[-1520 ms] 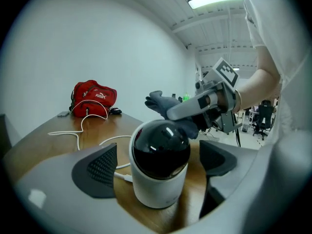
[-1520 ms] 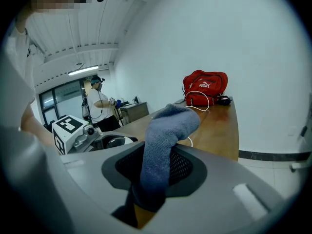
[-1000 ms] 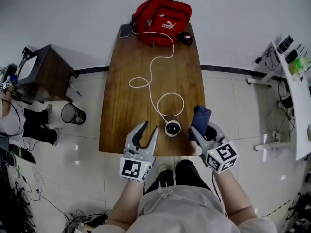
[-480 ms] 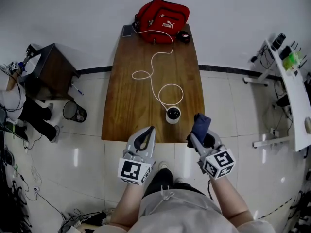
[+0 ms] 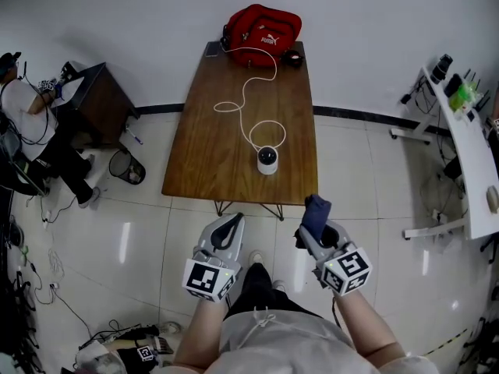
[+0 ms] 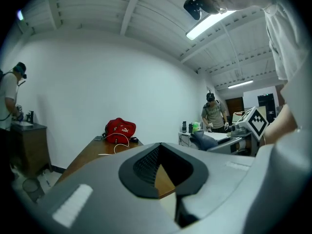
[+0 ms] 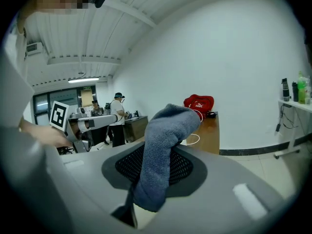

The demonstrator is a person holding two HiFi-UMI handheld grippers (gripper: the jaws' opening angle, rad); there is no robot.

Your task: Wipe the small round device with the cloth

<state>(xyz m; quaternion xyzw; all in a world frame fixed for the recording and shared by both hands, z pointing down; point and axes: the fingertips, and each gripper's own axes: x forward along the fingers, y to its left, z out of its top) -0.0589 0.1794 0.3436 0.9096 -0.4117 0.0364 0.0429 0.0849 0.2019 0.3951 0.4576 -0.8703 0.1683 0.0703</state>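
The small round device (image 5: 267,160) sits on the near end of the wooden table (image 5: 207,150), close to the front edge, with a white cable (image 5: 248,107) running from it back toward a red bag (image 5: 263,28) at the far end. Nothing touches it.

The cloth (image 5: 316,208) is a dark blue-grey one, pinched in the right gripper (image 5: 311,228). In the right gripper view its folded top (image 7: 168,130) stands up between the jaws, which are clamped on its lower part. The left gripper (image 5: 234,220) has its jaws pressed together with nothing between them; in the left gripper view only the table shows through the gap behind the tips.

Wiping is not in hand at this moment, as I judge it. Both grippers hang over the tiled floor, well short of the table edge and apart from the device. Whether it has been wiped already cannot be told. To wipe, the right gripper would need to reach forward and down until the free end of the cloth lies on the device. The left could steady the device, which looks light and tethered by its cable.

Both forearms are held out in front of the body, side by side. The grippers point at the table, roughly level, with the marker cubes nearest the person.
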